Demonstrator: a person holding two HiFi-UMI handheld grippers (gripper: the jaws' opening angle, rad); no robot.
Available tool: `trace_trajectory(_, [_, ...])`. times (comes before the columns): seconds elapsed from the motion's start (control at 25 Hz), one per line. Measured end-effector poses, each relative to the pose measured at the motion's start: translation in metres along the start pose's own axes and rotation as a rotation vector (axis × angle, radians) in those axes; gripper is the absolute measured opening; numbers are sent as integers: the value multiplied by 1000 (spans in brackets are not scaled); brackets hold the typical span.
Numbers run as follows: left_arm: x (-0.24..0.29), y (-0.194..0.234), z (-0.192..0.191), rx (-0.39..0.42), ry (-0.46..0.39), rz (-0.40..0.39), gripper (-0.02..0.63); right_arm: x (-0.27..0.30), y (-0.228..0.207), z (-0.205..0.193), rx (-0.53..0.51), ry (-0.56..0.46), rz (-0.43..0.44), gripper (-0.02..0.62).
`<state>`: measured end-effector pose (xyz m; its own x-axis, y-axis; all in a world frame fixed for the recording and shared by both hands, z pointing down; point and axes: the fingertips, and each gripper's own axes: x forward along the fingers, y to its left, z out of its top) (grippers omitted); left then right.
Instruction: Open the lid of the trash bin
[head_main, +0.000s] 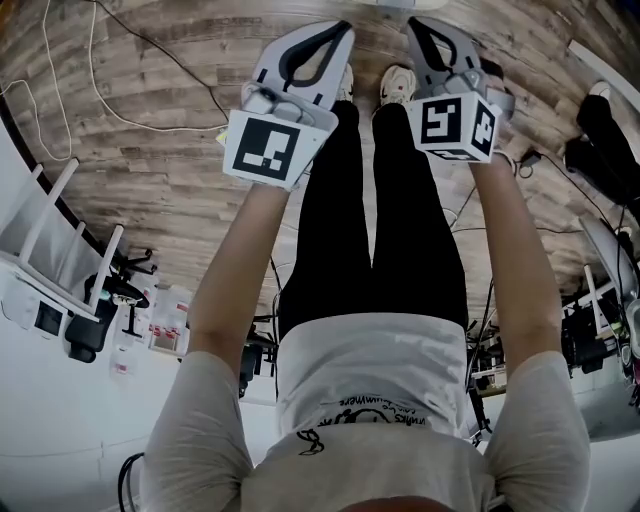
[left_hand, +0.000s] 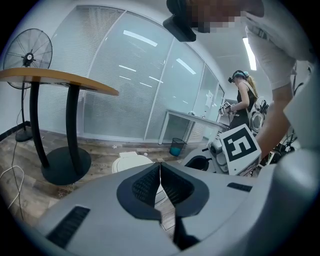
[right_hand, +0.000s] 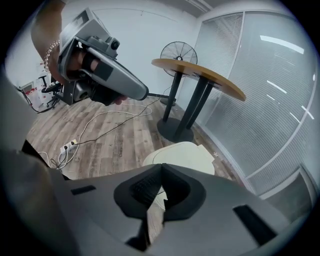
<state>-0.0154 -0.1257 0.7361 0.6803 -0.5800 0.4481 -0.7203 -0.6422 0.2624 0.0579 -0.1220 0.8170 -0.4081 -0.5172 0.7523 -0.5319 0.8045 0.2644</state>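
On the wood-plank floor ahead of both grippers stands the white trash bin (right_hand: 181, 154), with its lid (right_hand: 175, 150) lying flat and closed on the body. The bin sits near the black round base (right_hand: 175, 130) of a wooden-topped table (right_hand: 200, 75) and close to the glass partition with blinds (left_hand: 130, 85). Neither gripper touches the bin. The left gripper (left_hand: 160, 166) has its jaws pressed together tip to tip with nothing between them, and the bin shows just past them. The right gripper (right_hand: 161, 174) is in the same state: jaws together and empty, with the bin directly beyond the tips. In the head view both grippers are held side by side at arm's length above the person's shoes (head_main: 397, 82). A white cable and power strip (right_hand: 67, 147) lie on the floor to one side. A pedestal fan (right_hand: 178, 52) stands behind the table. A blue wastebasket (left_hand: 176, 146) stands by the partition, and a second person (left_hand: 242, 100) stands further back.
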Motion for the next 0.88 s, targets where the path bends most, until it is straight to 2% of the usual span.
trace_trajectory(0.48, [24, 8, -26, 5, 33, -8, 20, 48, 16, -33, -12, 75, 43, 9])
trace_trajectory(0.88, [35, 15, -34, 24, 27, -13, 20, 80, 28, -47, -61, 128, 102, 44])
